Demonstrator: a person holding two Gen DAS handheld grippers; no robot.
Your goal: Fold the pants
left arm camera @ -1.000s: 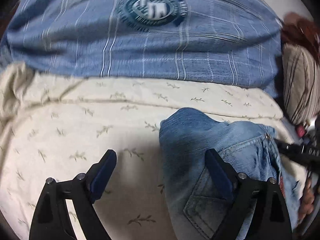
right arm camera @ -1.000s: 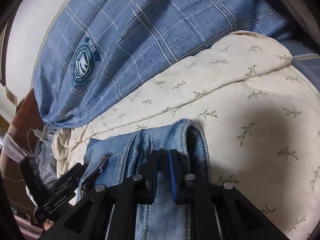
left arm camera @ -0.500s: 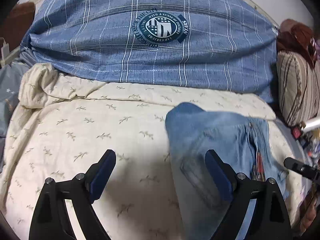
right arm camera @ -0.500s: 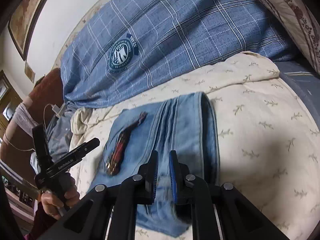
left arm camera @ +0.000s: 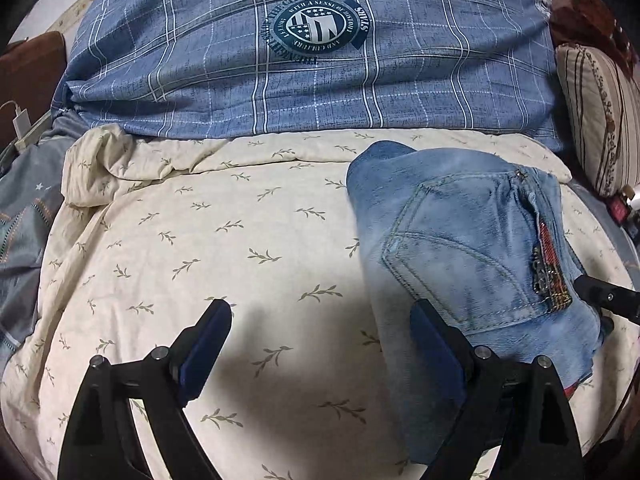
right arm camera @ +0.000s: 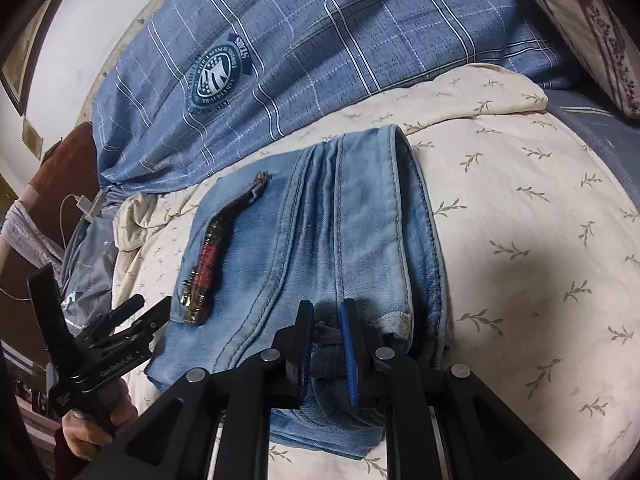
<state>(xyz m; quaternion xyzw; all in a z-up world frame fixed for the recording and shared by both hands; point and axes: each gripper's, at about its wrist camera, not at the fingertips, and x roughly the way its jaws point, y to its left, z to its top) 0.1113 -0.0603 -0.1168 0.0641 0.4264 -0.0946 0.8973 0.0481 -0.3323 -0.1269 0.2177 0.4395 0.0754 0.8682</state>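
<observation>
Right wrist view is showing the folded pants [right arm camera: 320,248] lying on the cream bedspread [right arm camera: 540,260], in front of the blue plaid pillow [right arm camera: 320,40]. Their long axis is running from the right tool [right arm camera: 325,344] away toward that pillow. This tool is narrow and its jaws are opening, with a little bunch of denim between them. The left tool [left arm camera: 320,344] is standing wide and empty, beside the pants' left edge. The right tool is being nearer.
</observation>
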